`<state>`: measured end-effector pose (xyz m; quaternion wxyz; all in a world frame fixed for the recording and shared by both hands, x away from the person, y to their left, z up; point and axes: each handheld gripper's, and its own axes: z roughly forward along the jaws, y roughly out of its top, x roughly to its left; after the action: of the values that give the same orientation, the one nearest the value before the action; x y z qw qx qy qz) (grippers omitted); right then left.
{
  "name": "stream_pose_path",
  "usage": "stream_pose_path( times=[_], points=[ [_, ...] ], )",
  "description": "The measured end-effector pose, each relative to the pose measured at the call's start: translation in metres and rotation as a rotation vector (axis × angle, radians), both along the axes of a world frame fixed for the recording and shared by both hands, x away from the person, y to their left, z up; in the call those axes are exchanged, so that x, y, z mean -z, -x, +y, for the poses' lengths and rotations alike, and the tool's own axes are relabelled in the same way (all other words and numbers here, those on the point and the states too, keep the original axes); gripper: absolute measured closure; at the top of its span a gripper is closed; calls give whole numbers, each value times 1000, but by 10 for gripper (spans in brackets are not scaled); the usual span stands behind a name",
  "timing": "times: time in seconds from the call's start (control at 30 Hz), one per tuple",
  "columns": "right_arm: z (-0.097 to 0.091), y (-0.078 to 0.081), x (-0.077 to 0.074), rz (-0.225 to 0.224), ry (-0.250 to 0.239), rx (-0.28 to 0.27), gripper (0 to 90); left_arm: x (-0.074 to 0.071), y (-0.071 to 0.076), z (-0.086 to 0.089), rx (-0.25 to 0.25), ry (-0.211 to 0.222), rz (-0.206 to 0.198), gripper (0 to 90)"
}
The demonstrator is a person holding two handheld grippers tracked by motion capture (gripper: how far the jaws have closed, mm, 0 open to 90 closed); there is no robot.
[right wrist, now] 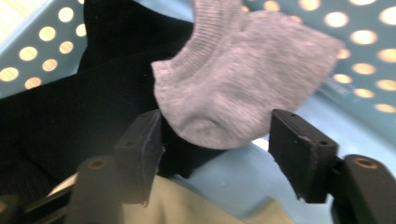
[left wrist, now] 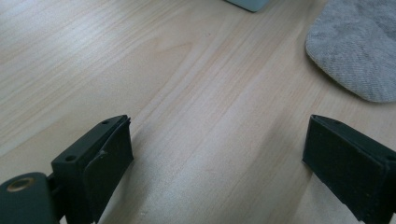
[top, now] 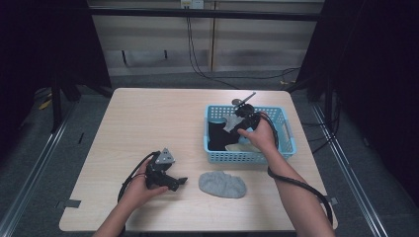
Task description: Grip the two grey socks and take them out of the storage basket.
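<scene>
Across the middle of the high view lies the pale wooden table [top: 148,123], the biggest thing present. On it, at about three o'clock from its centre, sits the blue plastic basket [top: 291,140] with perforated walls. Inside the basket lie a black garment [top: 216,134] toward nine o'clock and a cream cloth [top: 242,148] near the six o'clock wall. A second grey sock [top: 223,184] lies flat on the bare wood just beyond the basket's six o'clock wall.

Smaller yet is the light grey ankle sock [right wrist: 243,79] being worked, draped on the black garment inside the basket. It looks soft, light and limp, so it should fold or sag wherever it is lifted; by my judgement, pinching the rounded toe end [right wrist: 210,130], which sits between the jaws, would gather enough knit to hold without slipping. Nothing about it seems fragile.

Reaching over the basket's six o'clock wall, the right hand [top: 259,137] tips the right gripper [right wrist: 215,140] down into the basket. Its jaws stand apart on either side of the sock's toe; the pads do not press on it.

At about seven o'clock on the table, the left hand [top: 141,187] rests low, holding the left gripper [left wrist: 215,154] nearly level, pointing toward three o'clock. Its jaws are wide apart over bare wood, with nothing between them.
</scene>
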<state>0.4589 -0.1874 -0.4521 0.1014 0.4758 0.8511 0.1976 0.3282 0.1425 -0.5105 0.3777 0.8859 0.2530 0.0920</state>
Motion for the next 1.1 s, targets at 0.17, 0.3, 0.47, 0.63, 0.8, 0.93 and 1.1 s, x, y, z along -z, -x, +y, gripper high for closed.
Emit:
stream_pose_path(
  times=[0.17, 0.3, 0.47, 0.63, 0.8, 0.93, 1.1],
  points=[
    [8, -1, 4, 11, 24, -10, 632, 0, 0, 0, 1, -4, 1, 76],
    [8, 0, 2, 27, 33, -30, 889, 0, 0, 0, 2, -4, 1, 76],
    [9, 5, -1, 60, 60, -77, 900, 0, 0, 0, 1, -5, 1, 76],
    [9, 17, -8, 70, 66, -125, 900, 0, 0, 0, 2, -6, 0, 76],
    [7, 27, -19, 62, 62, -154, 900, 0, 0, 0, 1, -5, 1, 76],
    [5, 39, -26, 76, 82, -175, 900, 0, 0, 0, 1, -4, 1, 76],
    [-7, 53, -28, 84, 109, -189, 899, 0, 0, 0, 0, -4, 1, 76]
  ],
)
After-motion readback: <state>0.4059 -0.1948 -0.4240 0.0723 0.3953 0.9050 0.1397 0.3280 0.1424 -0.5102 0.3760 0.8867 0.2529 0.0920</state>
